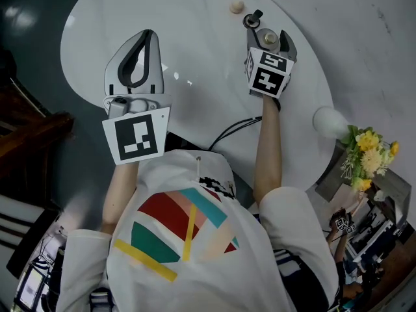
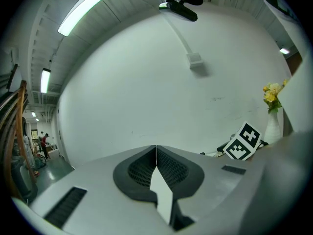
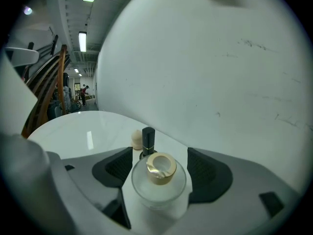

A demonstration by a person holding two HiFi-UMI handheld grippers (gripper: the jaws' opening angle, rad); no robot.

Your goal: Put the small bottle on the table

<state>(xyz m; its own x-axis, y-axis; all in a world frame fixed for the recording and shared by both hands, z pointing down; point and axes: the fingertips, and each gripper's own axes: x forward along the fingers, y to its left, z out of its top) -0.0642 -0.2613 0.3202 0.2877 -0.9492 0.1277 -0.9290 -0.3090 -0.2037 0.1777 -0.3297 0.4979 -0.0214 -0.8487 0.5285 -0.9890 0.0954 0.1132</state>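
Observation:
The small bottle (image 3: pixel 159 177) is frosted glass with a gold cap. It sits between the pads of my right gripper (image 3: pixel 159 156), which is shut on it from both sides. In the head view this gripper (image 1: pixel 269 45) is over the far right part of the white table (image 1: pixel 195 18), and the bottle's gold cap (image 1: pixel 270 38) shows between the jaws. Whether the bottle rests on the table I cannot tell. My left gripper (image 1: pixel 148 39) hangs over the table's left part, jaws shut with nothing in them (image 2: pixel 156 153).
Just beyond the right gripper stand a small dark bottle with a black cap (image 1: pixel 252 19) (image 3: pixel 148 140) and a beige ball (image 1: pixel 236 6) (image 3: pixel 137 140). A white vase (image 1: pixel 330 121) with yellow flowers (image 1: pixel 369 153) is at the table's right edge. A black cable (image 1: pixel 234 130) lies near me.

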